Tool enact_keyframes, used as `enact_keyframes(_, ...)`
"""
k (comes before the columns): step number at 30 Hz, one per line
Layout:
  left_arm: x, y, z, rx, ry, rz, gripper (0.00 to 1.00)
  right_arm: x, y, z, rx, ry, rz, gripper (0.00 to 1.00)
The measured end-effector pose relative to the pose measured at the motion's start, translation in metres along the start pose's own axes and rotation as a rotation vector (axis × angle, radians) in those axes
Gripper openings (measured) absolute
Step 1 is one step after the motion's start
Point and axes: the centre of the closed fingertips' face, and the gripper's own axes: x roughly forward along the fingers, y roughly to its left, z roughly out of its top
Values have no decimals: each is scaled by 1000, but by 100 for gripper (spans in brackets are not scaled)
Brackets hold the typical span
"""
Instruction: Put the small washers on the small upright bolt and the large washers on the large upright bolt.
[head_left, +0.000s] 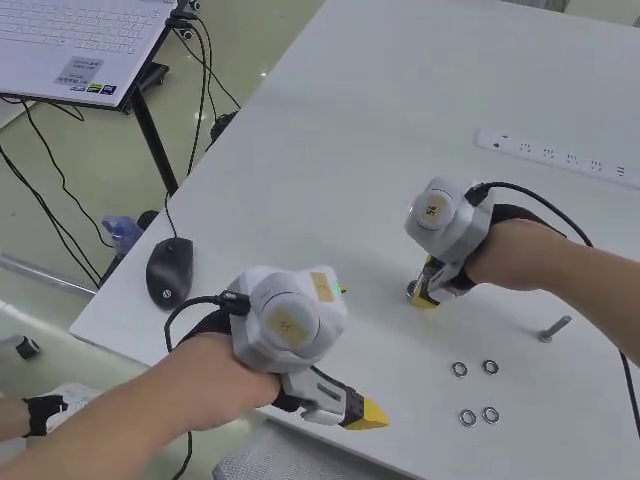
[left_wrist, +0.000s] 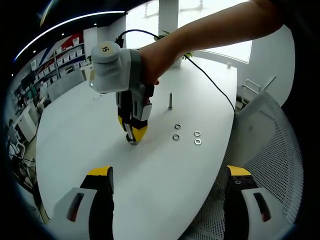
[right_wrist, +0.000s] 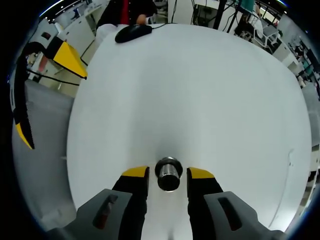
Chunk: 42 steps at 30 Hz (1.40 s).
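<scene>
My right gripper (head_left: 424, 296) points down at the table, its jaws close around a thick upright bolt (right_wrist: 168, 174) that stands between the yellow fingertips (right_wrist: 136, 173). The same gripper (left_wrist: 132, 136) also appears in the left gripper view. A thin upright bolt (head_left: 553, 328) (left_wrist: 170, 100) stands to its right. Several washers (head_left: 475, 390) (left_wrist: 187, 134) lie flat in a loose square in front of the thin bolt. My left gripper (head_left: 362, 413) (left_wrist: 168, 175) hovers open near the front table edge with nothing between its jaws.
A black mouse (head_left: 168, 270) (right_wrist: 132, 32) lies at the table's left edge. A white power strip (head_left: 560, 155) runs along the far right. A laptop (head_left: 80, 40) sits on a stand beyond the table. A mesh chair (left_wrist: 260, 140) stands by the table edge.
</scene>
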Motion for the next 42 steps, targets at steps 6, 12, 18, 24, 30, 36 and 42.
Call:
enact_keyframes(6, 0, -1, 1, 5, -1, -2, 92, -12, -4, 6, -6, -36, -15, 34)
enact_keyframes(12, 2, 0, 4, 12, -4, 8, 95, -29, -8, 7, 2, -73, -34, 35)
enact_keyframes(18, 3, -2, 4, 15, 3, 2, 95, -36, -10, -3, 1, -85, -46, 35)
enact_keyframes(24, 3, -4, 2, 15, 11, -1, 94, -51, -5, -13, -6, -95, -60, 35)
enact_keyframes(30, 4, -6, 2, 19, 15, -2, 93, -58, -1, -33, 12, -105, -73, 35)
enact_keyframes(36, 5, -6, 2, 25, 20, -1, 93, -62, 9, -55, 35, -95, -75, 35)
enact_keyframes(42, 6, -6, 2, 27, 24, -6, 93, -69, 15, -69, 49, -95, -80, 35)
